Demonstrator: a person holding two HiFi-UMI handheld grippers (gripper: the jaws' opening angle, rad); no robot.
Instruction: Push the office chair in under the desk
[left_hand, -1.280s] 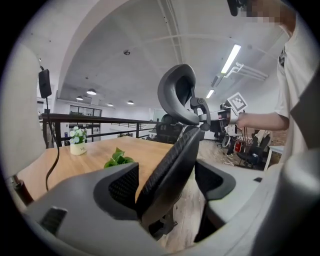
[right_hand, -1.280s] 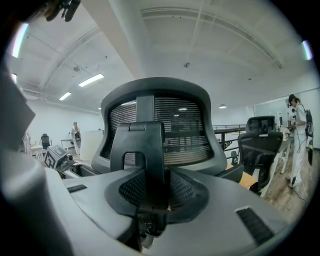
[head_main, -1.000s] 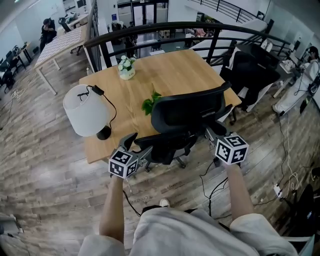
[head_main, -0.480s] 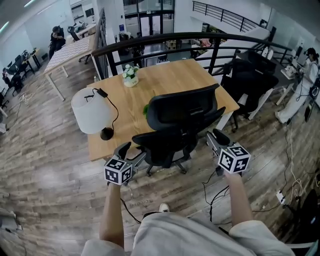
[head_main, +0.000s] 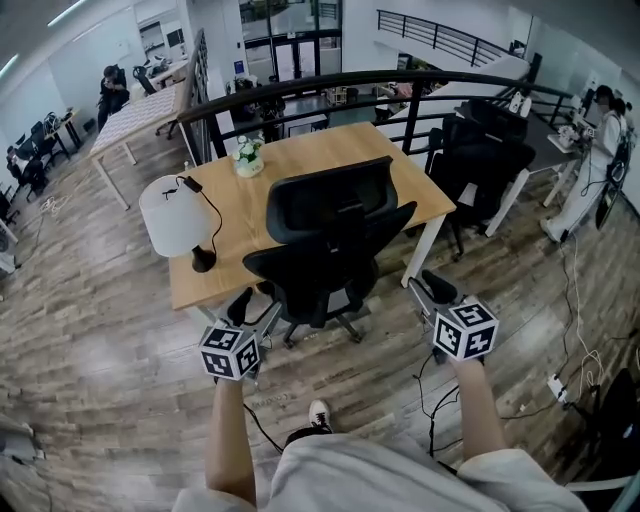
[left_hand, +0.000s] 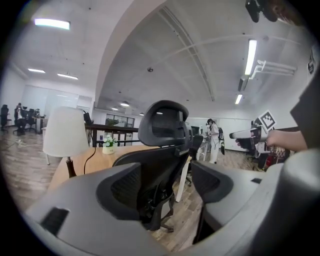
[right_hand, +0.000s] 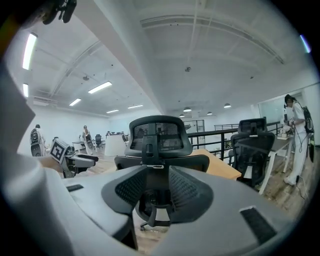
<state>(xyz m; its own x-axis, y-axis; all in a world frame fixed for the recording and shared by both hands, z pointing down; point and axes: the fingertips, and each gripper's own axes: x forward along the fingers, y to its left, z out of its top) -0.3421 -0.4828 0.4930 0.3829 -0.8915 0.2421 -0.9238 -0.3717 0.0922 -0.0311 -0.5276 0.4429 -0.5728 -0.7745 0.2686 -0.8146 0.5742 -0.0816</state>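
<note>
The office chair (head_main: 330, 235) in the middle is black, with a mesh back and dull plastic parts. The desk (head_main: 300, 155) has a smooth, pale wood top, and the floor (head_main: 100, 330) below is darker, streaky wood planks.

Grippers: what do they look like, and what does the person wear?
On left gripper and right gripper: grey jaws, black textured pads, a white cube with black square markers. The left's jaws are closing, nothing between them. Worn: a pale short-sleeved top.
</note>
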